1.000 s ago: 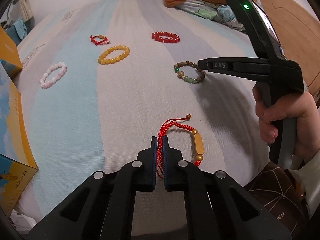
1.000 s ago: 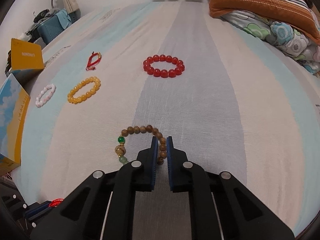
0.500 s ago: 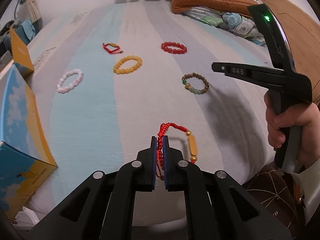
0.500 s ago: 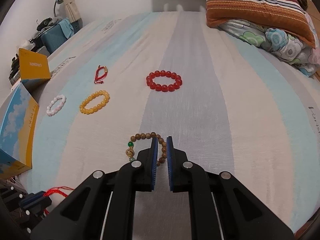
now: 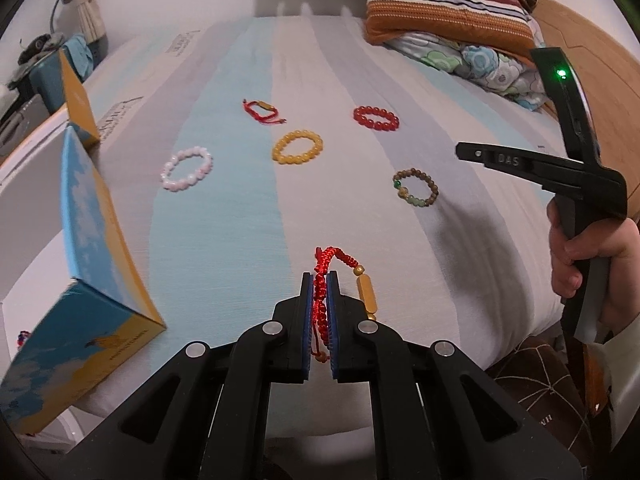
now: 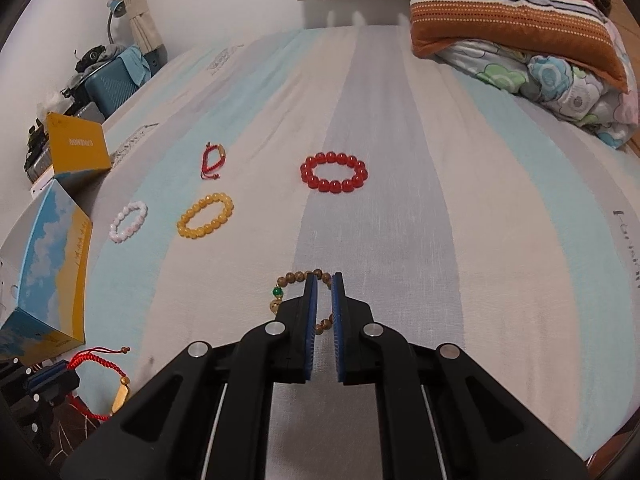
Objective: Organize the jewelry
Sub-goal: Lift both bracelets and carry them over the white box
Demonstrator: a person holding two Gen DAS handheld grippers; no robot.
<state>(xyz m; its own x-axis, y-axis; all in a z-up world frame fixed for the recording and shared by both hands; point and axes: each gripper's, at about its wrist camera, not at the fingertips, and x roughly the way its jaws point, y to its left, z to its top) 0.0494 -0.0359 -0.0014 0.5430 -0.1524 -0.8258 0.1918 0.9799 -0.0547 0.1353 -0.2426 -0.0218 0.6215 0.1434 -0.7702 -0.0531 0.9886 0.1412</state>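
Note:
My left gripper [image 5: 320, 280] is shut on a red braided cord bracelet [image 5: 326, 272] with a gold tube bead, held lifted above the near edge of the striped bed; it also shows in the right wrist view [image 6: 98, 364]. My right gripper [image 6: 324, 280] is shut and empty, hovering above a brown wooden bead bracelet [image 6: 298, 280] with a green bead, also seen in the left wrist view [image 5: 416, 188]. On the bed lie a red bead bracelet [image 6: 334, 172], a yellow one [image 6: 205, 216], a pink-white one [image 6: 128, 222] and a small red cord one [image 6: 211, 160].
A blue and yellow box [image 5: 92, 280] stands open at the bed's left edge, with a second yellow part [image 6: 76, 148] behind it. Folded blankets and pillows [image 6: 520, 28] are piled at the far right. A wooden headboard [image 5: 600, 60] lies to the right.
Both grippers have pulled back and up from the bed. The left carries the red cord bracelet off the sheet. The right stays shut, the brown bracelet still lying below it.

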